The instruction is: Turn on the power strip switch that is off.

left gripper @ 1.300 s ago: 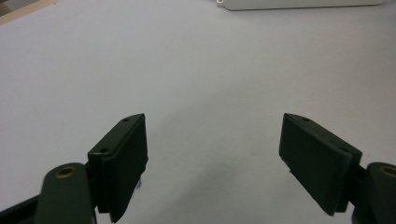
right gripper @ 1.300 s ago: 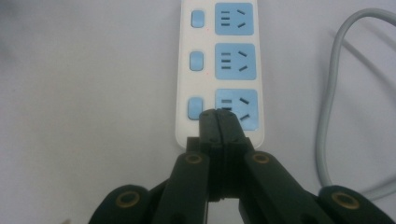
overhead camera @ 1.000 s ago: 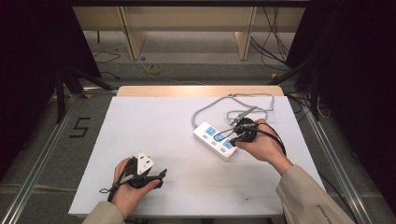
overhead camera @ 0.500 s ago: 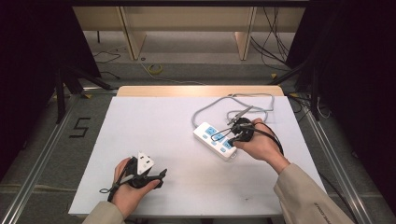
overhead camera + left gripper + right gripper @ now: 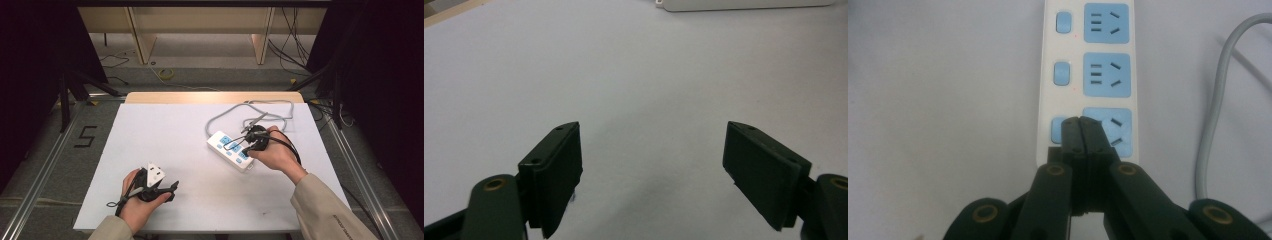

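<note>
White power strip (image 5: 232,150) with pale blue socket faces and small blue switches beside each, lying slanted on the right half of the white table (image 5: 165,135), grey cord (image 5: 250,106) looping away at the far side. Right gripper (image 5: 1081,121) over the strip's nearest socket and switch, jaws pressed together, nothing between. Left gripper (image 5: 651,165) near the table's left near edge, jaws spread wide over bare tabletop.

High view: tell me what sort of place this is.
Probably a lab or recording workspace, not a home. A white-topped table stands between metal rails, with a "5" marked on the floor and loose cables behind. On the table lies only a power strip.
</note>
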